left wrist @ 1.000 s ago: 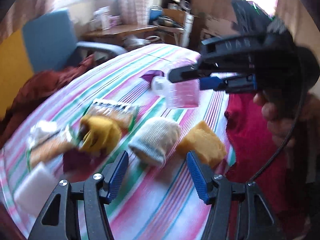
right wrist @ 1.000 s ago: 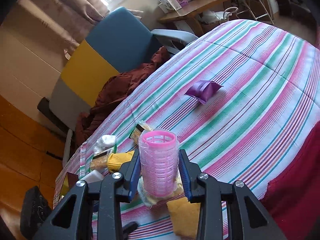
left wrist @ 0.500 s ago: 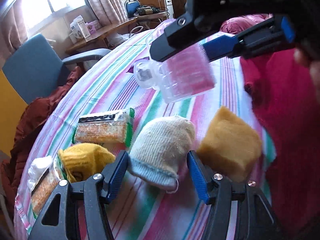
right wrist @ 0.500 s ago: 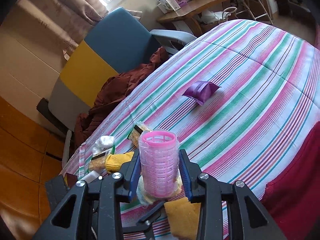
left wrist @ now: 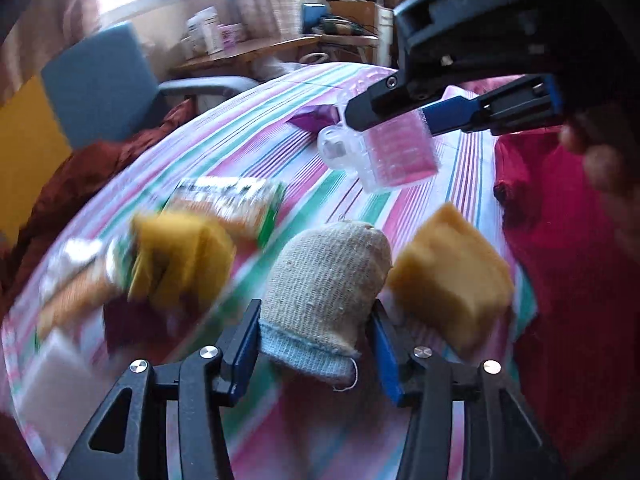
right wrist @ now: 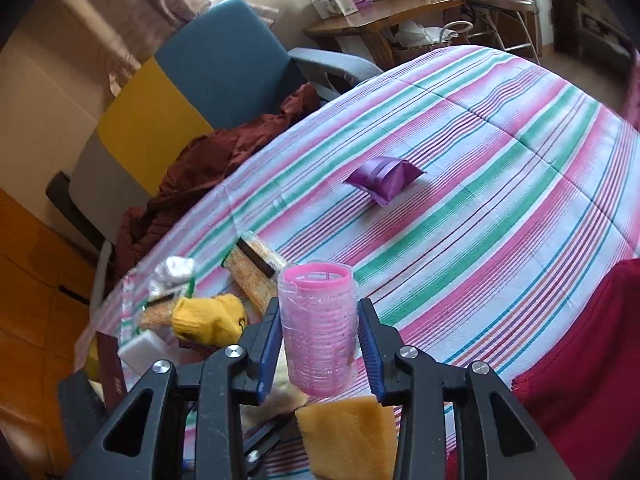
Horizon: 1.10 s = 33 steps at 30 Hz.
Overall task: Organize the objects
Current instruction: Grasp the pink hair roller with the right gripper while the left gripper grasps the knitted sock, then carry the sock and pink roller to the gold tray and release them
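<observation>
The right gripper [right wrist: 319,340] is shut tight on a pink roller [right wrist: 318,326]; the roller stands up between the two blue pads, and a clear wrap covers it; it is held up in the air, above the striped cloth [right wrist: 480,184]. From the left camera you can see the same roller [left wrist: 394,150] poking out sideways from the right gripper [left wrist: 400,120], high over the cloth [left wrist: 256,120].

The left gripper [left wrist: 316,344] is wide open; a cream sock [left wrist: 332,276] lies between its pads, with its blue cuff close to the left pad; I cannot tell if the pads touch it; the gripper is not squeezing it.

Just to the right of the sock lies an orange sponge [left wrist: 452,276]; it looks to touch the sock. To the left of the sock is a yellow glove [left wrist: 180,256], a bit blurry; behind the glove lies a snack pack [left wrist: 236,200]. A white block [left wrist: 56,380] sits at the near left edge, also blurry.

A purple pouch [right wrist: 384,180] lies alone farther out on the cloth, well apart from the other things. A red cloth [right wrist: 592,352] is on the right side. A blue chair [right wrist: 224,64] stands past the cloth, with a brown jacket [right wrist: 224,156] on it.
</observation>
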Tool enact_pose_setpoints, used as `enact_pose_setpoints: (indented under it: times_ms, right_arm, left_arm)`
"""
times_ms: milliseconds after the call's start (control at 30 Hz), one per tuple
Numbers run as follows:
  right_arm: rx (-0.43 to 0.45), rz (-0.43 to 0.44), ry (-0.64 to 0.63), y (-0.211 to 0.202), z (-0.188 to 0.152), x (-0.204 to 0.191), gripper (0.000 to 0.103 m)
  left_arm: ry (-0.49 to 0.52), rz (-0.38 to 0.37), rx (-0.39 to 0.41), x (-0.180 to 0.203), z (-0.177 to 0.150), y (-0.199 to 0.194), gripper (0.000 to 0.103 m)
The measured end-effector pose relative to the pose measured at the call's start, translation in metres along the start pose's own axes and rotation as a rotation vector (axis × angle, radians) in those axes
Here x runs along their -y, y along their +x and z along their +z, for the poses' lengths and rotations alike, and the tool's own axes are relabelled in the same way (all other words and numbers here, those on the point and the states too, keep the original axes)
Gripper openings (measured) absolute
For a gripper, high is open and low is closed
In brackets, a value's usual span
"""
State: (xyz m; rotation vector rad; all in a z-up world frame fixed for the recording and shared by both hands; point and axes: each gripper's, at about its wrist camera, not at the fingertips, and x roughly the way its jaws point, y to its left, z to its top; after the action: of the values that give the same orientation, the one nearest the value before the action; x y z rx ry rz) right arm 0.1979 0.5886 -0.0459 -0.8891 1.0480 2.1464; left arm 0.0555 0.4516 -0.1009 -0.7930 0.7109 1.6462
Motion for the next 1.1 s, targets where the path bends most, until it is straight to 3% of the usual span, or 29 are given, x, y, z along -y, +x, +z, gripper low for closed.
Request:
enact_pose_setpoints:
  times_ms: [200, 467, 833, 1100]
  right_arm:
    - [0.008, -0.021, -0.093, 0.002, -0.003, -0.016, 0.037]
    - [0.048, -0.046, -0.148, -0.001, -0.006, -0.029, 0.038]
    - [0.096, -0.080, -0.289, -0.005, -0.017, -0.058, 0.037]
    - [0.095, -0.040, -0.381, -0.010, -0.034, -0.094, 0.037]
  left_arm:
    - [-0.205, 0.037, 0.016, -0.021, -0.047, -0.035, 0.051]
    - [-0.394, 0.194, -0.004, -0.045, -0.095, -0.084, 0.051]
    - [-0.512, 0.334, 0.080, -0.075, -0.121, -0.159, 0.051]
    - [-0.636, 0.419, 0.117, -0.109, -0.150, -0.196, 0.051]
